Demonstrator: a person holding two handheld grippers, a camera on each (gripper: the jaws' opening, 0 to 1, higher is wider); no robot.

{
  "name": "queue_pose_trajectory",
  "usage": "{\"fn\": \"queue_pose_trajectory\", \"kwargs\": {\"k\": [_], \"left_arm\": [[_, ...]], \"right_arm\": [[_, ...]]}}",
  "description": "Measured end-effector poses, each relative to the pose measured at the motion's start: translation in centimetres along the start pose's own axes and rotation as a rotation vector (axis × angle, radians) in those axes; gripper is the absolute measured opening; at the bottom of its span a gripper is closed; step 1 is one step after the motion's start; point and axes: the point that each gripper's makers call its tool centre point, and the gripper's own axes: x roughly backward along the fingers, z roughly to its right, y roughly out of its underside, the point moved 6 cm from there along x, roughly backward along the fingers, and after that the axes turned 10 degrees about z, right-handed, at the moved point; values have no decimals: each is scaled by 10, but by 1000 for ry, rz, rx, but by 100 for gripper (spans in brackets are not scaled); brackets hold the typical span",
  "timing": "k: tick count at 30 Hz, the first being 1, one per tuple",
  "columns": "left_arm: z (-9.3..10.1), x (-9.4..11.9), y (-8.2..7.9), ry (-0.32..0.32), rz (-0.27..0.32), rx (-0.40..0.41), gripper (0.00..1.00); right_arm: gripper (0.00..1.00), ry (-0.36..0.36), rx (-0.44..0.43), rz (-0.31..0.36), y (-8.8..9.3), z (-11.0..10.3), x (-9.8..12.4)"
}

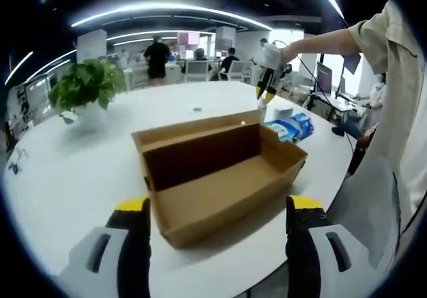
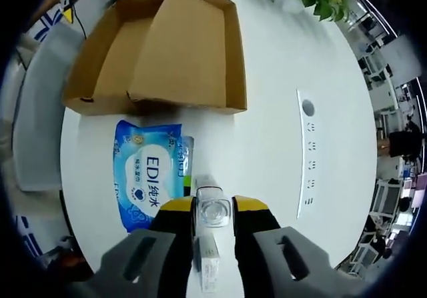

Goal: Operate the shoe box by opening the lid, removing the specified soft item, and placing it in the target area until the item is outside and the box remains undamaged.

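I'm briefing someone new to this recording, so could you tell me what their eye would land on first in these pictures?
The open cardboard shoe box stands out first, sitting empty in the middle of the white round table, just ahead of the open left gripper. In the right gripper view, the blue wet-wipes pack lies on the table beside the box, and the right gripper is closed on a small clear container. A potted plant stands further back.

the blue wipes pack sits half hidden behind the open shoe box's far corner. the small carton runs under the right gripper, its near end cut off between the jaws. the people at the back are too small to make out.
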Motion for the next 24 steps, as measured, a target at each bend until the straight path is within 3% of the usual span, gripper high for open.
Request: {"fn": "queue_pose_trajectory", "kwargs": {"k": [5,12,16,24], "left_arm": [[-4,-1,1,-24,-7,6,80],[-15,-1,2,-88,-9,24,68],[-22,-2,6,-127,-44,23,63],[-34,-2,8,-205,-65,62,46]], "right_arm": [[22,5,-12,12,-1,1,2],[25,27,-65,87,-17,-2,17],[24,43,-85,110,-25,-9,22],[23,81,-231,206,-45,-18,24]]}}
